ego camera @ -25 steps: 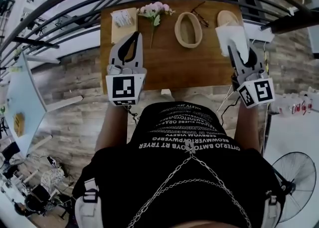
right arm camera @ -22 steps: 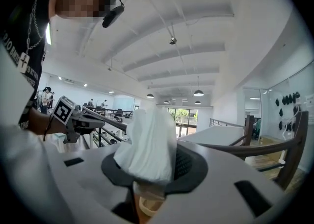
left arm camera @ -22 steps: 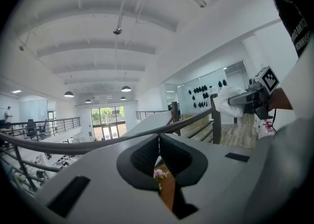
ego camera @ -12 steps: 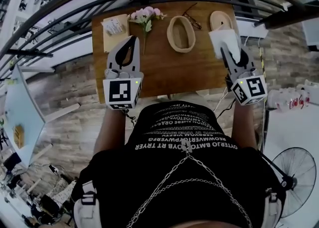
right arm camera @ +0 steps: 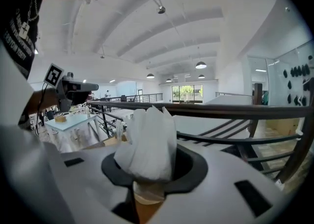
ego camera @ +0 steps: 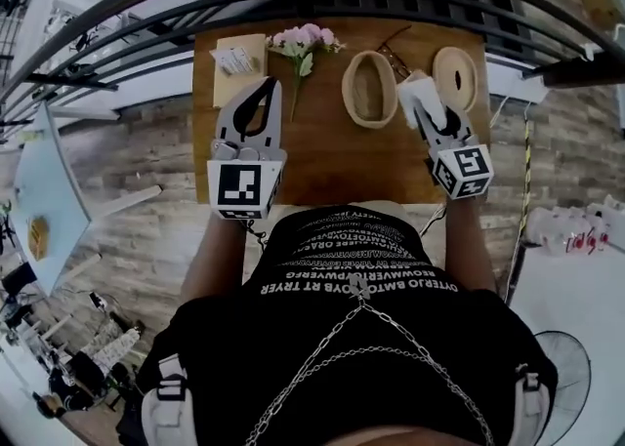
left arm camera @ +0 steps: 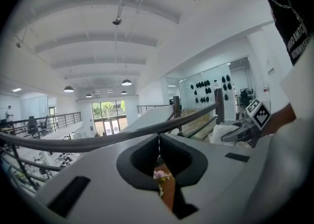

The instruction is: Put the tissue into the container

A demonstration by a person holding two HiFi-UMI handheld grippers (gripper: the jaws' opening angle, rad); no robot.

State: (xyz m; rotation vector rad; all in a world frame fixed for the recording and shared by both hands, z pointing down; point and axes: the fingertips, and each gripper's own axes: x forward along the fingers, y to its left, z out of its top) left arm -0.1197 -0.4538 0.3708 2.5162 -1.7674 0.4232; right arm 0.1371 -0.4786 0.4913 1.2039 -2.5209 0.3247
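The right gripper (ego camera: 427, 114) carries the tissue (ego camera: 416, 93): its fingers (right arm camera: 221, 179) are clamped on the lower part of the folded white sheet, which stands up above the tips in a loose fan. The container (ego camera: 369, 88), an open oval wooden ring on the tabletop (ego camera: 322, 156), lies just to the left of the right fingers. The tissue's edge is close beside the container's right rim, and contact cannot be confirmed. The container's long axis runs away from the person, roughly parallel to the right fingers, so the opening presents its long side to the tissue. The coming move is judged to be a short shift to the left, then release over the opening. The right gripper is clearly nearer the container. The left gripper (ego camera: 267, 89) is further left, with its fingers (left arm camera: 98, 179) together on nothing and the flowers (ego camera: 305, 41) ahead of the tips. A flat oval piece, probably the lid (ego camera: 454, 76), lies ahead and to the right of the right fingers. Each marker cube (ego camera: 462, 171) bears a black-and-white square pattern and no text. The shirt (ego camera: 361, 268) carries rows of white capitals, inverted in the head view and not reliably legible. The print on the pack (ego camera: 237, 60) ahead and to the left of the left fingers is too small to read.
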